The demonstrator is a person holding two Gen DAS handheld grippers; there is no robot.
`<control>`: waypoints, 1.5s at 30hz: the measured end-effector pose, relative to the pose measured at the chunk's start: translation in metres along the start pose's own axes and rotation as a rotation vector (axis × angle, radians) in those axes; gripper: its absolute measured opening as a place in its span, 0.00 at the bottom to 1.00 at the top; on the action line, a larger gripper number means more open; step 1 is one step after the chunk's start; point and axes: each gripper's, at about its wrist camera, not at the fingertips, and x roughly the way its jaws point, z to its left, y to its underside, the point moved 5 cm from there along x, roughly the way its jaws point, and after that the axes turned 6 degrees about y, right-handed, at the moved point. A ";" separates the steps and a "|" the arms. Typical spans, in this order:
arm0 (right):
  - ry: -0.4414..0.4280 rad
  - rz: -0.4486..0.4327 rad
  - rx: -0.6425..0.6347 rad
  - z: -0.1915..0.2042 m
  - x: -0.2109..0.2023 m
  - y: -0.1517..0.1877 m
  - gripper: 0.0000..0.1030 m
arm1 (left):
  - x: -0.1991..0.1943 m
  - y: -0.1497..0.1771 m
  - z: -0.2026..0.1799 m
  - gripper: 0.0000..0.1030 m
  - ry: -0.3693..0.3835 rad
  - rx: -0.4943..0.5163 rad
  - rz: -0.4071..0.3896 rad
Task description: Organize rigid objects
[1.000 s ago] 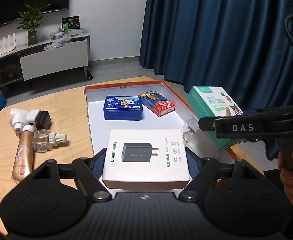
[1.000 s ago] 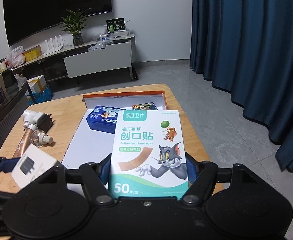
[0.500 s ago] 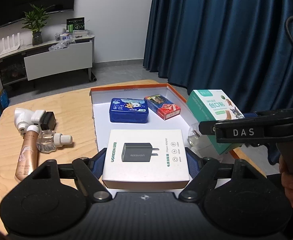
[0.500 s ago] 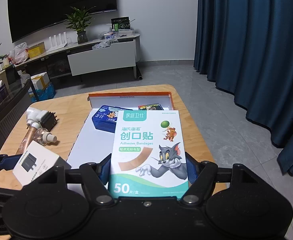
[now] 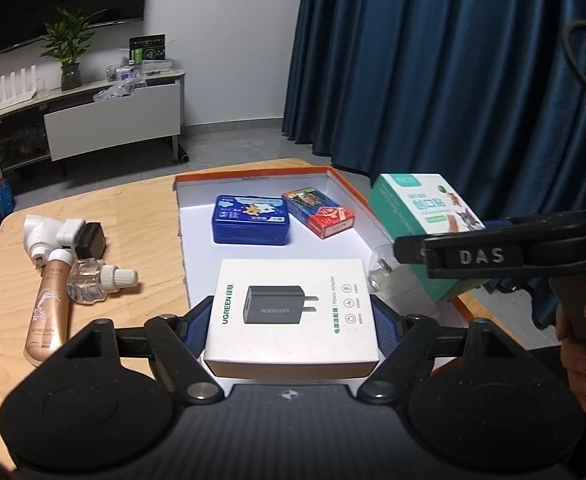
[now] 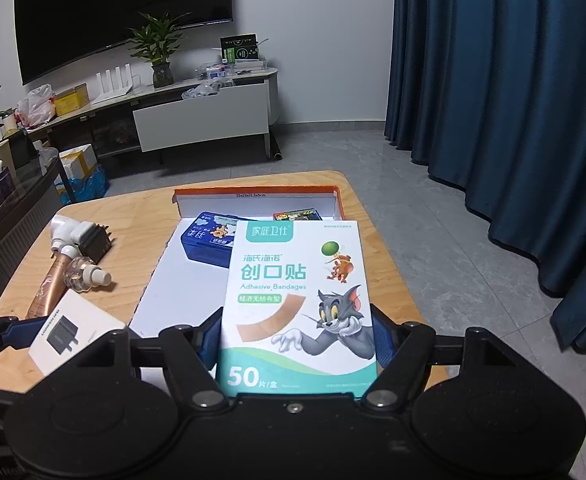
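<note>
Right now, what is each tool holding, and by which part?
Left tool: white charger box, clamped across its two side edges. Right tool: bandage box, clamped across its long side edges near the bottom end.

Both views are evenly but dimly lit from overhead, with a cool cast. The white tray floor (image 5: 249,252) is the brightest patch, slightly blown out. Soft, short shadows lie beside the things on the worktop (image 5: 141,216). Fisheye bending curves the curtain (image 6: 501,80) and the frame corners go dark. Focus is sharp around the tray, softer behind it.

Charger box (image 5: 293,312): "UGREEN"; bandage box (image 6: 297,304): "Adhesive Bandages", "50".
</note>
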 end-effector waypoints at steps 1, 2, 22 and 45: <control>0.000 0.000 0.001 -0.001 0.000 0.000 0.81 | 0.000 0.000 0.002 0.77 -0.004 -0.006 0.000; -0.001 0.000 0.000 -0.001 0.000 -0.001 0.81 | 0.000 0.000 0.004 0.77 -0.009 -0.012 0.000; -0.002 -0.004 0.010 -0.003 0.000 -0.003 0.81 | -0.009 -0.003 0.030 0.77 -0.098 -0.038 -0.022; 0.093 -0.051 0.108 -0.054 -0.001 -0.017 0.81 | -0.014 -0.032 0.072 0.77 -0.202 -0.107 -0.077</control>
